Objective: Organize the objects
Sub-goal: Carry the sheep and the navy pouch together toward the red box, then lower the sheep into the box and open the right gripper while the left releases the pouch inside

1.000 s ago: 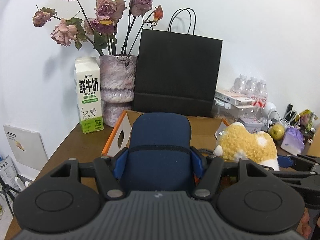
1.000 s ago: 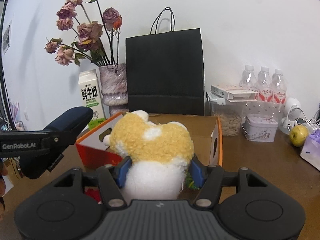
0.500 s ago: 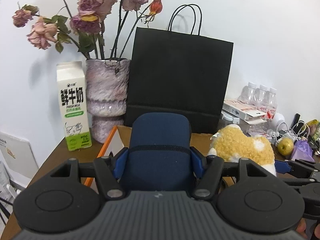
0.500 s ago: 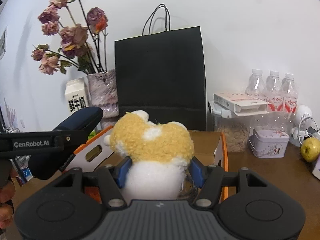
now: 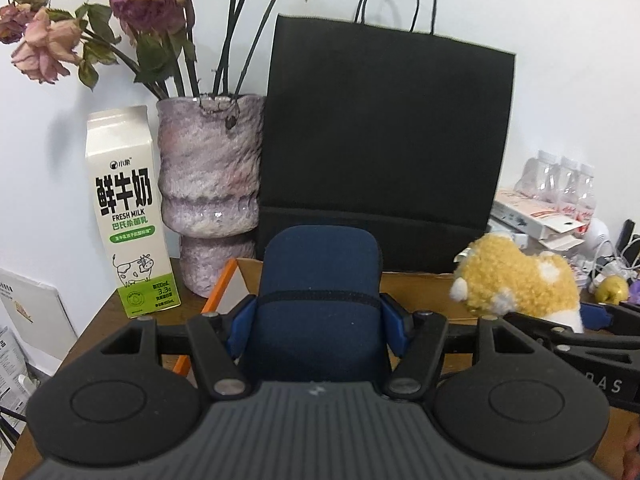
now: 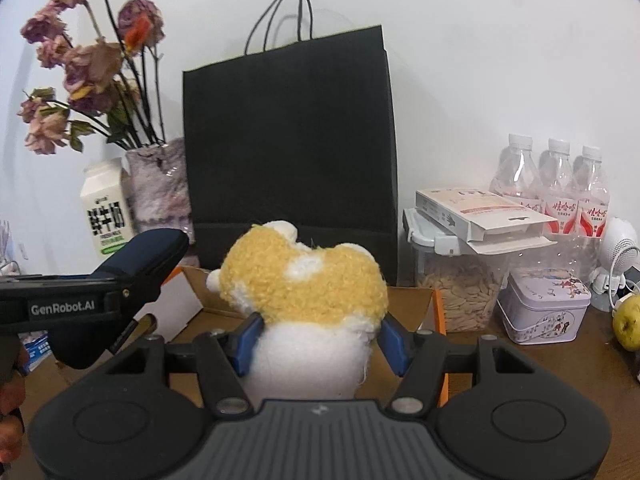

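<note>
My left gripper (image 5: pixel 318 326) is shut on a dark blue soft case (image 5: pixel 318 292), its blue pads pressing both sides. In the right wrist view the same blue case (image 6: pixel 136 268) juts in from the left, level with my right gripper. My right gripper (image 6: pixel 320 340) is shut on a yellow and white plush toy (image 6: pixel 304 284); this plush toy (image 5: pixel 516 280) shows at the right of the left wrist view. Both held things hang over an open cardboard box (image 6: pixel 408 300) with orange edges. A tall black paper bag (image 5: pixel 384 128) stands just behind the box.
A milk carton (image 5: pixel 126 212) and a vase (image 5: pixel 212 188) of dried roses stand left of the bag. Right of it are a seed jar (image 6: pixel 460 292), a flat box (image 6: pixel 480 212), water bottles (image 6: pixel 556 184), a tin (image 6: pixel 544 304), a green fruit (image 6: pixel 628 322).
Both grippers have moved forward together toward the black bag, which now looms larger. The case and the plush toy stay gripped as before.
</note>
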